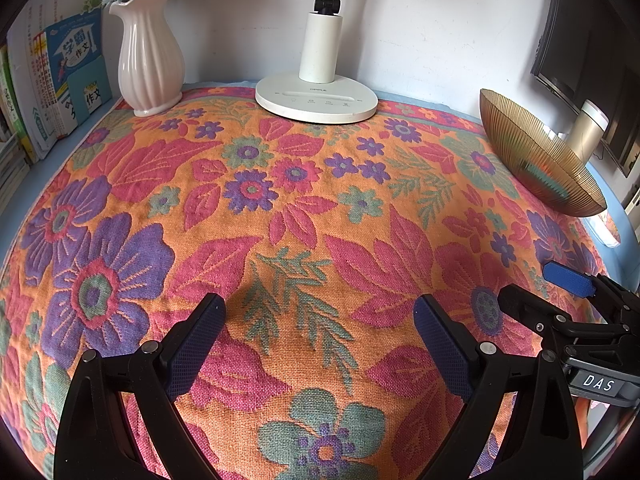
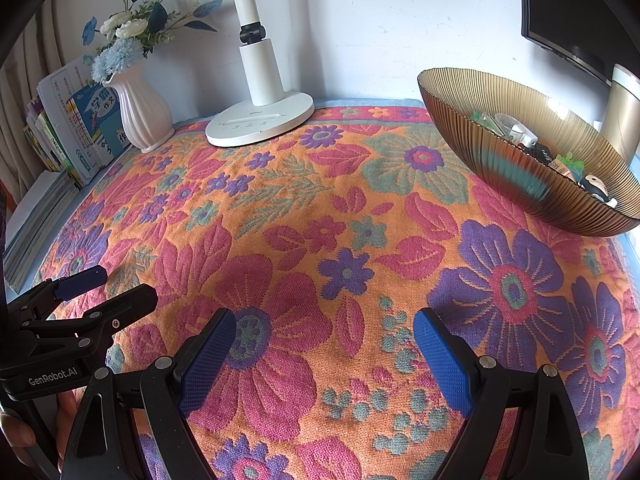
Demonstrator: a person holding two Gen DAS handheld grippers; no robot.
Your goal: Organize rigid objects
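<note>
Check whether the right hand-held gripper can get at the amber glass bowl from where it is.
Probably yes. The right hand-held gripper is open and empty, and only bare floral cloth lies between it and the amber glass bowl ahead to its right.

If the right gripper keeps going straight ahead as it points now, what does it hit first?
Probably just the floral cloth; the right gripper is open and empty, the lamp base sits far beyond, left of its line.

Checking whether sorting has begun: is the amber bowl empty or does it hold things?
It holds things. In the right wrist view, the ribbed amber bowl contains several small items piled inside, too small to identify.
</note>
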